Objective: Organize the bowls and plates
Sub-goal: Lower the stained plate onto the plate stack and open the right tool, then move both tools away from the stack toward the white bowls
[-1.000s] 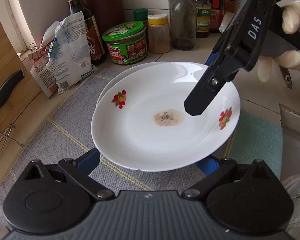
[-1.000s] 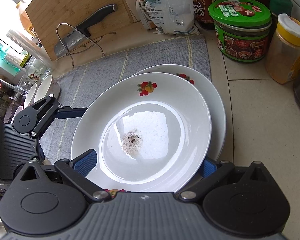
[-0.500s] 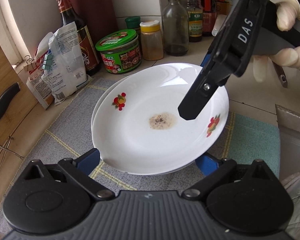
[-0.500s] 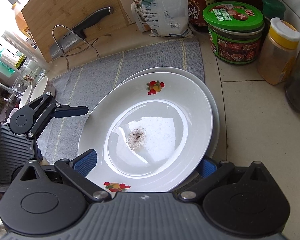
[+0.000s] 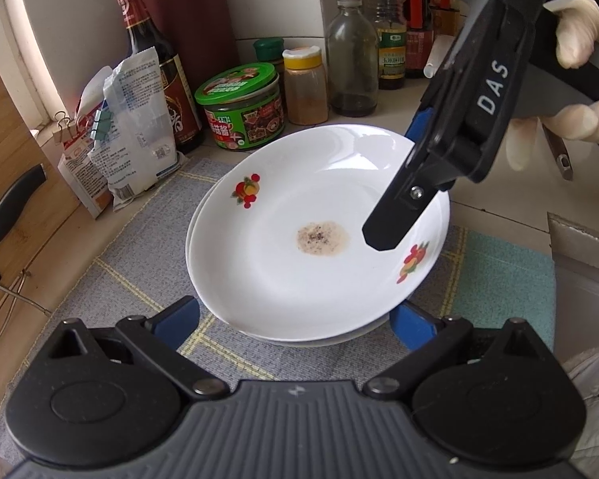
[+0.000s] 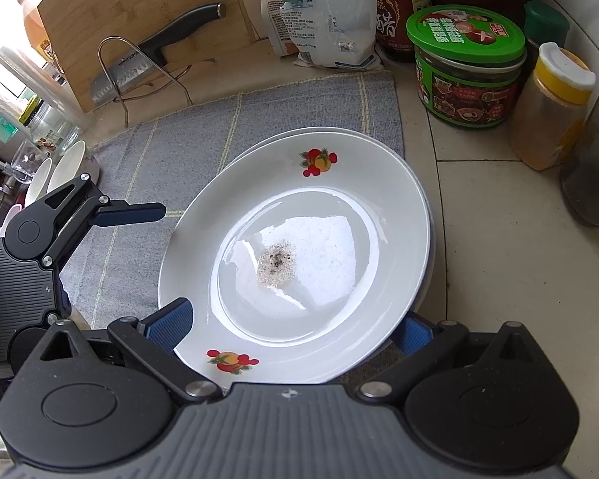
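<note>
A white plate with fruit decals and a patch of crumbs lies stacked on a second white plate, whose rim just shows. Both sit on a grey cloth. My left gripper is open, with the stack's near rim between its blue pads. One of its fingers stops short of the plate's left edge. My right gripper is open too, its pads on either side of the top plate near a decal. The lower plate peeks out at the far side. A gloved hand holds the right gripper.
A green-lidded jar, a yellow-capped spice jar, bottles and a clipped bag stand behind the cloth. A wooden board with a knife leans at the left. White bowls stand far left. A teal cloth lies right.
The top plate has come from an offset position to lie squarely over the lower plate. Both grippers kept the same wide opening, and the left one drew back a little.
</note>
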